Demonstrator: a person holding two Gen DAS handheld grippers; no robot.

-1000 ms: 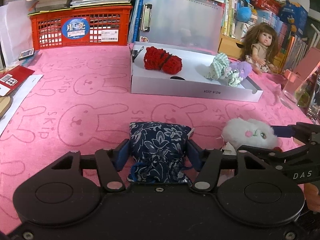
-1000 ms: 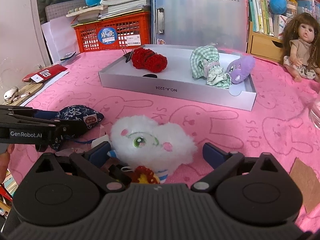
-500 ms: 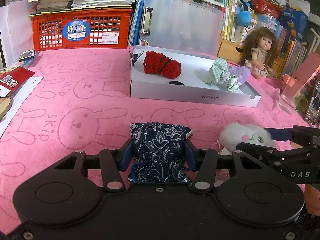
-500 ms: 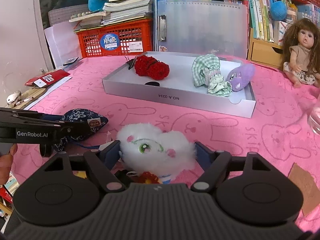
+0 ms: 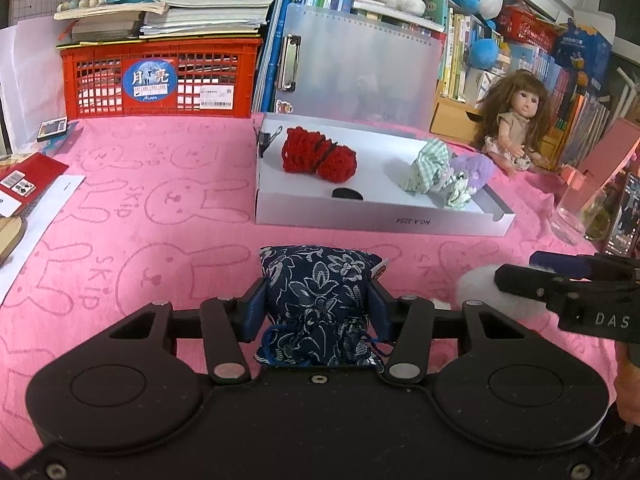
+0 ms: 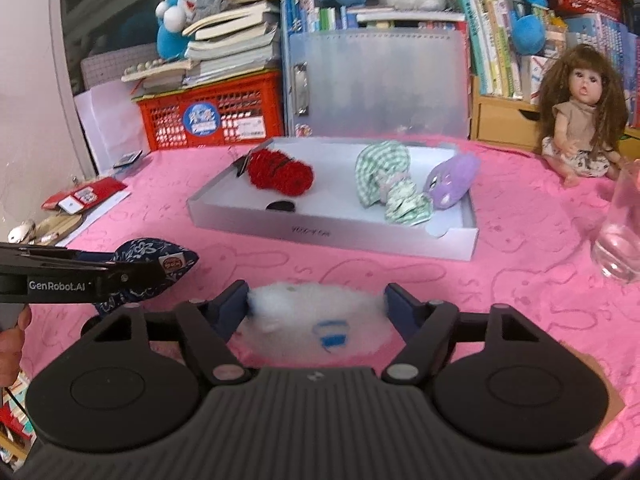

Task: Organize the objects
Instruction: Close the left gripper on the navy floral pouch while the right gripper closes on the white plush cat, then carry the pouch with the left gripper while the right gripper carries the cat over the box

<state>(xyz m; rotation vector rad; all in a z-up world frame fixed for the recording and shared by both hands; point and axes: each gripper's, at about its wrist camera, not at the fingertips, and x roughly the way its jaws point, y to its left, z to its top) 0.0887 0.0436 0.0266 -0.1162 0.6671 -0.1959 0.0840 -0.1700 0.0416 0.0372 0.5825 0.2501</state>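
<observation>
Left wrist view. We see the left gripper (image 5: 316, 306) clamped on a navy floral pouch (image 5: 318, 304), both pads pressing its sides, over the pink bunny-print cloth (image 5: 152, 216). At right, the right gripper (image 5: 520, 276) grips a white fluffy toy (image 5: 478, 288). Beyond, we note a white tray (image 5: 384, 222) holding red yarn (image 5: 318, 160), checked fabric (image 5: 430, 166) and a purple plush (image 5: 474, 168).

The white plush toy (image 6: 316, 320) is blurred, its face unreadable, partly behind tongs.
</observation>
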